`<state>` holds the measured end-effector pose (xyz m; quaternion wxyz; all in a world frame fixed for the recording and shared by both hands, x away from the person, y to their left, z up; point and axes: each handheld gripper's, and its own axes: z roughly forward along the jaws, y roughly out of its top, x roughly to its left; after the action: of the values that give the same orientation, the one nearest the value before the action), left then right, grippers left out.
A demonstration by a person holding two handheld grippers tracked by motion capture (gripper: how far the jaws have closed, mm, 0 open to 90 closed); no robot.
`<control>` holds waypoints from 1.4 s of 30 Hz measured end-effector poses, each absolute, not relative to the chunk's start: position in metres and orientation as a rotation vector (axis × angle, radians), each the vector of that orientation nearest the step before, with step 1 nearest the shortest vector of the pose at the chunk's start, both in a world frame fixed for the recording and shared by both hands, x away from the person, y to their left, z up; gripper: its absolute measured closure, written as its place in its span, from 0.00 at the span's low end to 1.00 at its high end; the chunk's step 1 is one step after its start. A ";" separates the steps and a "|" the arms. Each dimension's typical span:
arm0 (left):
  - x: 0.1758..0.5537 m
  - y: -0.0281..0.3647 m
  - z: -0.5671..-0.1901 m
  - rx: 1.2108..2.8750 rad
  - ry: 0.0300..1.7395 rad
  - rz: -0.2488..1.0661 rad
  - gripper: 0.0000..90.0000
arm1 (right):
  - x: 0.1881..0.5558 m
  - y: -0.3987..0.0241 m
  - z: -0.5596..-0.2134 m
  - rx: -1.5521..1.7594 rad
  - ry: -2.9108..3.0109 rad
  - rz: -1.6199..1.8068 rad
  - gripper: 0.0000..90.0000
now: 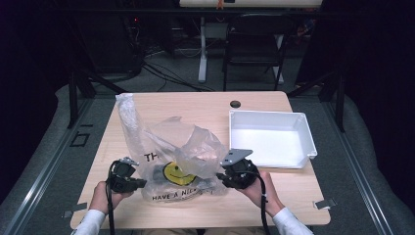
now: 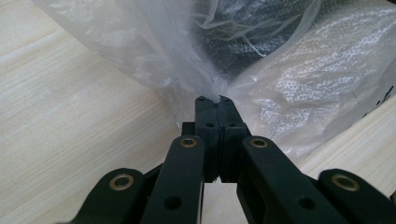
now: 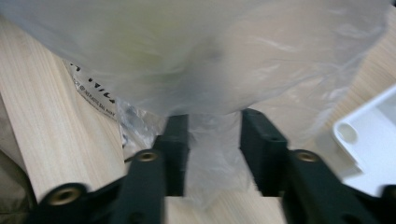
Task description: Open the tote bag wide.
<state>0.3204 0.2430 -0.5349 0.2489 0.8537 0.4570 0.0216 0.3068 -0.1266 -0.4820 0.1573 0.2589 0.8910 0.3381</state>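
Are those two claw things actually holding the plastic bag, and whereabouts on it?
The left gripper is shut on a pinch of film at the plastic bag's left edge. The right gripper's jaws stand apart with bag film loose between them, not gripped.

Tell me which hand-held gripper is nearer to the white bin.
Right. The right hand-held gripper is at the plastic bag's right side, just in front of the white bin's near-left corner; the left hand-held gripper pinches the bag's far side.
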 end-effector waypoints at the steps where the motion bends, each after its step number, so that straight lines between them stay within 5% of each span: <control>1: 0.320 0.244 -0.535 2.318 1.245 0.054 0.99 | 0.309 -0.125 -0.484 0.751 2.550 0.986 0.88; 4: 0.320 0.249 -0.530 2.288 1.237 0.039 0.94 | 0.312 -0.126 -0.489 0.762 2.562 0.975 1.00; 10: 0.316 0.260 -0.519 2.209 1.237 0.031 0.75 | 0.312 -0.131 -0.492 0.790 2.556 0.984 1.00; 16: 0.323 0.264 -0.500 2.056 1.282 0.088 0.39 | 0.311 -0.131 -0.494 0.784 2.569 0.967 1.00; 19: 0.333 0.261 -0.489 1.977 1.269 0.139 0.34 | 0.310 -0.131 -0.493 0.774 2.576 0.964 1.00; 23: 0.345 0.254 -0.488 1.943 1.271 0.194 0.41 | 0.308 -0.132 -0.492 0.775 2.573 0.969 1.00; 31: 0.347 0.256 -0.500 1.988 1.241 0.140 0.97 | 0.309 -0.140 -0.495 0.809 2.579 0.957 1.00; 42: 0.325 0.259 -0.513 2.150 1.213 0.065 1.00 | 0.314 -0.144 -0.512 0.846 2.632 0.874 1.00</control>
<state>0.3253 0.2594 -0.5135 0.3298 0.8220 0.4636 0.0249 0.3136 -0.1436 -0.5118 0.1207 0.2895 0.9011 0.2993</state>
